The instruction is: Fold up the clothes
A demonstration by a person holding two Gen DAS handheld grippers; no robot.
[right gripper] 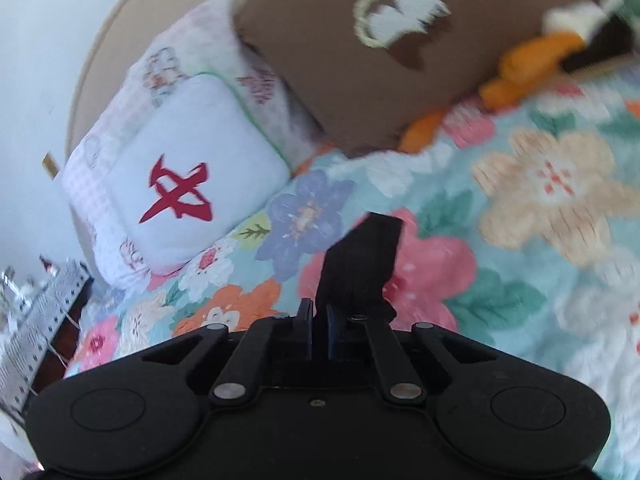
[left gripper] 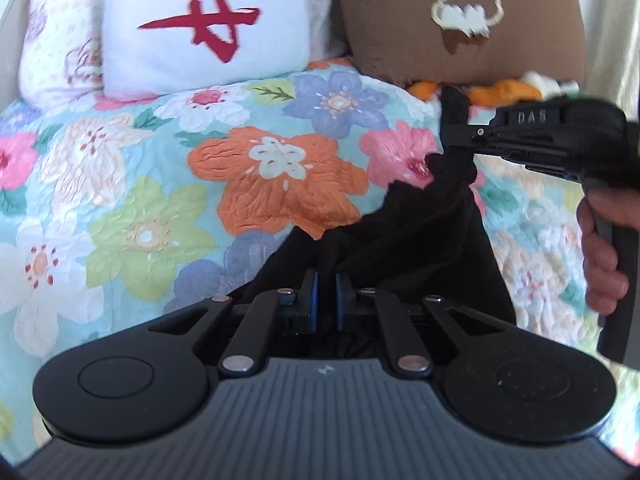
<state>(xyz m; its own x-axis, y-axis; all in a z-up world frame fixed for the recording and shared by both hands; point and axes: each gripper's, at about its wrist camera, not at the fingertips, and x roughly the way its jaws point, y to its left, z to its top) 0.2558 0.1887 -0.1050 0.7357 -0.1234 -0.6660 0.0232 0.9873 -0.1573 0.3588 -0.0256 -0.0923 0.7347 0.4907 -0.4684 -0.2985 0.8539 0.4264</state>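
Observation:
A black garment [left gripper: 420,232] lies bunched on the floral quilt [left gripper: 120,184] of a bed. At the bottom of the left wrist view my left gripper [left gripper: 326,286] is shut on a near fold of it, with dark cloth pinched between the blue pads. To the right, my right gripper [left gripper: 456,136], held by a hand [left gripper: 600,248], lifts another part of the garment off the quilt. In the right wrist view the right gripper [right gripper: 319,310] is shut on the black garment [right gripper: 360,256], and a flap of it sticks out past the fingertips.
A white pillow with a red character [left gripper: 204,28] and a brown cushion [left gripper: 460,20] lean at the head of the bed, with an orange plush toy [left gripper: 504,92] under the cushion. A silvery perforated object [right gripper: 36,312] stands beside the bed at the left.

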